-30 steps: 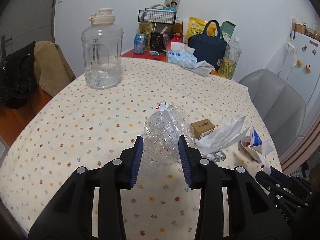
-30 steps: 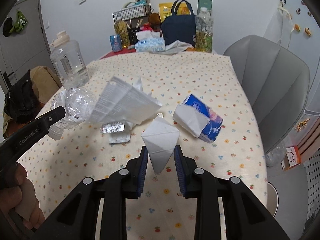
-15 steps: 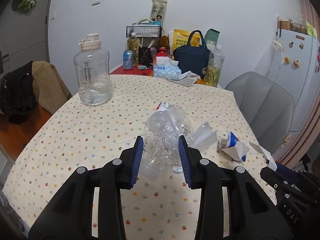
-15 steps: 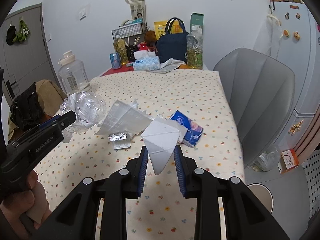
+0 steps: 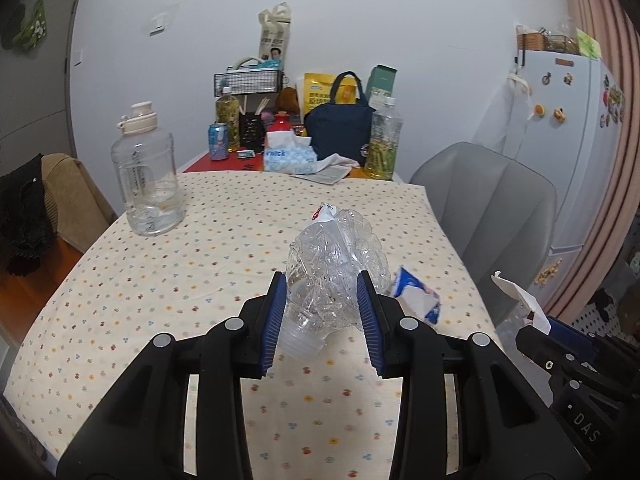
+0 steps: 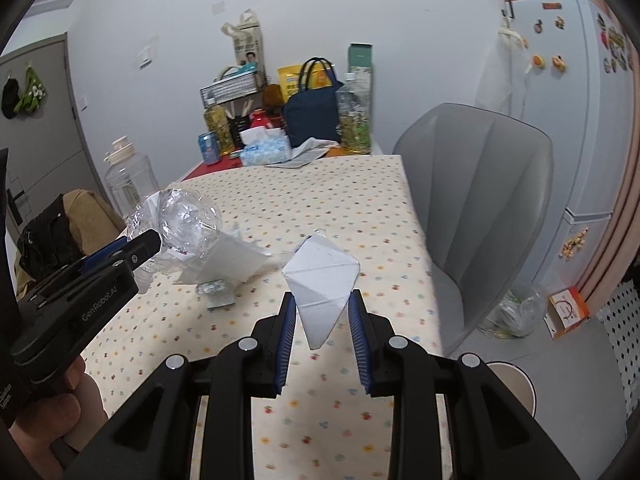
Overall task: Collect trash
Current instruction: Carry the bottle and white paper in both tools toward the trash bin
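crushed clear plastic bottle point(image 5: 334, 276): clamped between the blue pads of your left hand-held gripper point(image 5: 322, 316), lifted clear of the tabletop point(image 5: 200, 240). long axis runs along the fingers, neck end toward you and low, crumpled base and red-white label scrap pointing away and up.

white folded carton, pyramid-shaped point(image 6: 322, 286): clamped in your right hand-held gripper point(image 6: 322, 340), narrow tip pointing down toward you, broad end away; also held above the flowered cloth.

left on the tabletop: a blue-and-white crumpled carton point(image 5: 418, 296) just right of the bottle in the left view; a sheet of white paper point(image 6: 230, 258) with a foil blister pack point(image 6: 212, 289) partly under its near edge in the right view.

further off: large clear water jug point(image 5: 146, 178) at the left side; tissue box point(image 5: 288, 158), blue can point(image 5: 218, 141), navy bag point(image 5: 340, 128) and two drink bottles at the far end. grey chair point(image 6: 480, 208) stands beside the tabletop's right edge; a white bin rim point(image 6: 516, 380) shows below it, cut off by your right gripper.

your right gripper's white carton edge point(image 5: 518, 300) is only partly visible in the left view. the right view is slightly blurred.
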Action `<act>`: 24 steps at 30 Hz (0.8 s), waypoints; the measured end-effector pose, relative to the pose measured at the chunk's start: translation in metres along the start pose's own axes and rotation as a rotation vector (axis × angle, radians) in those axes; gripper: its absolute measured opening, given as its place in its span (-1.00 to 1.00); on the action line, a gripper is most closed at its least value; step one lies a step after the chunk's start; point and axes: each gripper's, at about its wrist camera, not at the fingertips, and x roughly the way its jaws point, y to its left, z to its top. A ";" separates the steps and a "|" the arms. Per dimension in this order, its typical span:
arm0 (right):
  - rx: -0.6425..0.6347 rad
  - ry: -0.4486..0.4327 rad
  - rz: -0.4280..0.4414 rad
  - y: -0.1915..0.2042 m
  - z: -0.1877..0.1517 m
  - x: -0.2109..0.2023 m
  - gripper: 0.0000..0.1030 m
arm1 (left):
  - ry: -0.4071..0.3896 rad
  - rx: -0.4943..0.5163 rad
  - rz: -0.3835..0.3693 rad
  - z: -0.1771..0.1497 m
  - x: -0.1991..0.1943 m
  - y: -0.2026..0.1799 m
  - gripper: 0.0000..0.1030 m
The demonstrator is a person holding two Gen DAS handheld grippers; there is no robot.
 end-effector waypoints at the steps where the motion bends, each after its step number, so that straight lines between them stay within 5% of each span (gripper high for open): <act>1: 0.008 -0.002 -0.008 -0.005 0.000 -0.002 -0.47 | 0.001 0.006 -0.008 0.000 0.000 -0.005 -0.30; 24: 0.168 -0.021 -0.171 -0.122 -0.012 -0.026 -0.47 | 0.049 0.166 -0.190 -0.010 0.027 -0.134 -0.30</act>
